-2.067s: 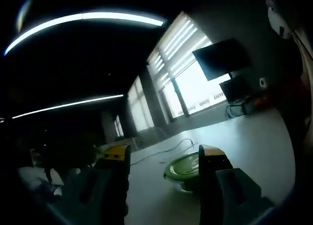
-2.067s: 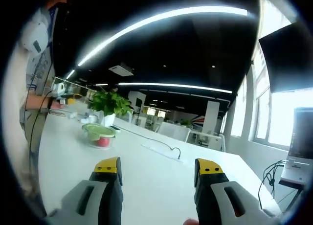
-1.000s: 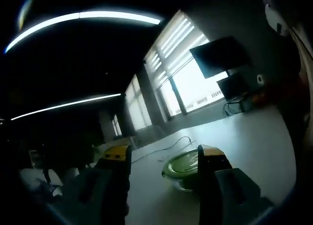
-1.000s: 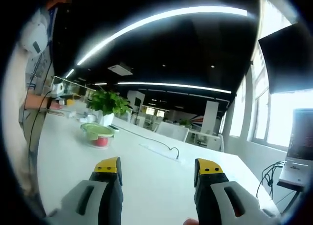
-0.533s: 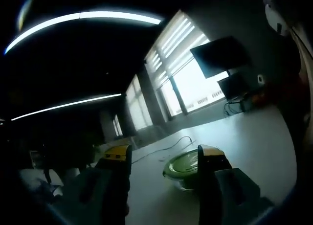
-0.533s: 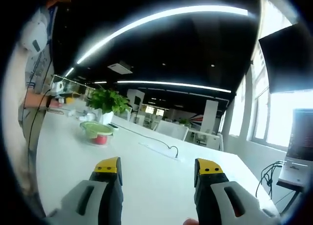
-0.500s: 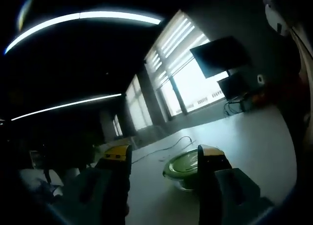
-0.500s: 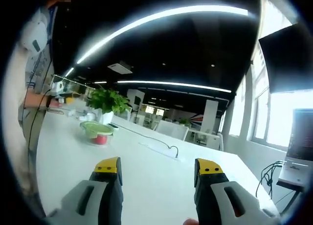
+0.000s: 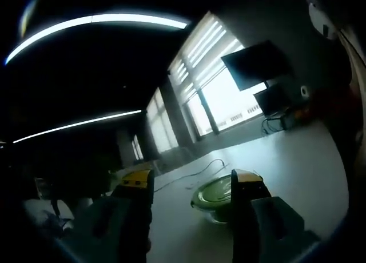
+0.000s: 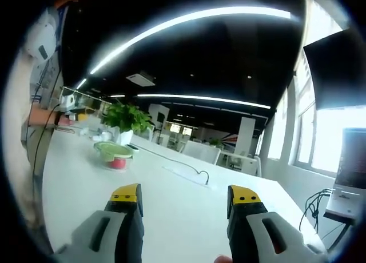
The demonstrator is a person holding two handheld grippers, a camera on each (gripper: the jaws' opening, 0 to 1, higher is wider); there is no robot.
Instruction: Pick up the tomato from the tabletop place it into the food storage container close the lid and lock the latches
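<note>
Tomato [image 10: 119, 163] sits inside the food storage container [image 10: 114, 154] under its green lid [image 10: 114, 149] — out on the white worktop [image 10: 171, 200], just before a potted plant [image 10: 127, 123]. Right gripper [image 10: 184, 198] hangs released and empty, well short of it. Left gripper [image 9: 186, 183] is also spread wide — the container [image 9: 216, 198] lies just beyond its tips.

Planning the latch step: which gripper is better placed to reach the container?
Left, probably. The left gripper has the container just beyond its open jaws; the right gripper sees it far off.
</note>
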